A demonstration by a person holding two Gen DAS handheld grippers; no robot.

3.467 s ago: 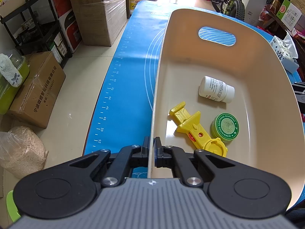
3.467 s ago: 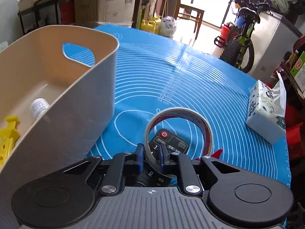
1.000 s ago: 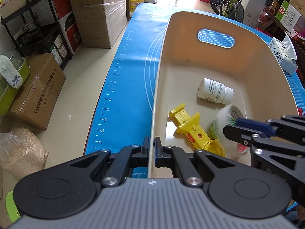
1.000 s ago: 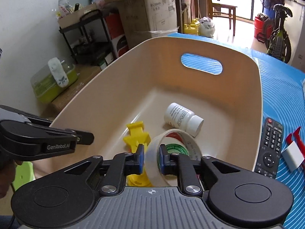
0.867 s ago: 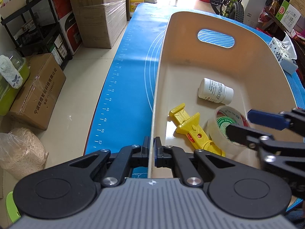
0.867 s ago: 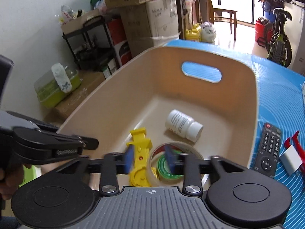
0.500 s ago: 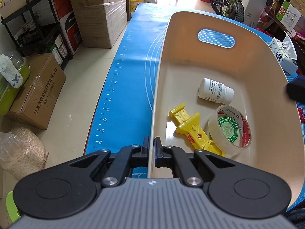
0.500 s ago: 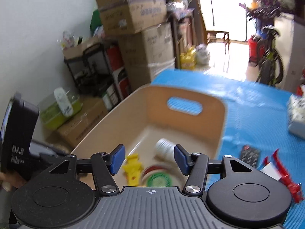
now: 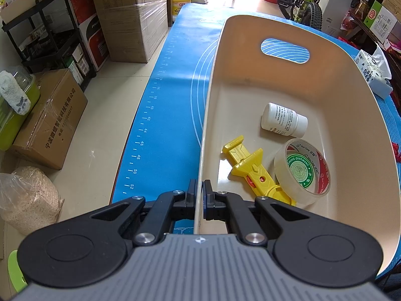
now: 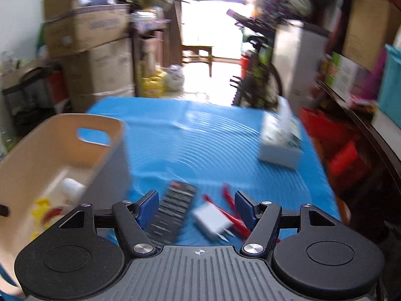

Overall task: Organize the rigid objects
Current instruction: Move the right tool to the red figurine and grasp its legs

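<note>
Tape roll (image 9: 304, 171) in basket (image 9: 351, 80), beside left gripper (image 9: 199, 195)

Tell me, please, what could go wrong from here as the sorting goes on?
The right gripper, jaws opening and empty, hangs over the remote and a white-and-red tool lying close together; closing could catch both. The left gripper is clamped on the bin rim; letting go could let the bin shift. The tape rests on the yellow tool, crowding that corner.

The left gripper (image 9: 199, 198) is pinching tight, angled steeply down. The right gripper (image 10: 198, 207) is tilting downward, its jaws opening with nothing gripped between them.
</note>
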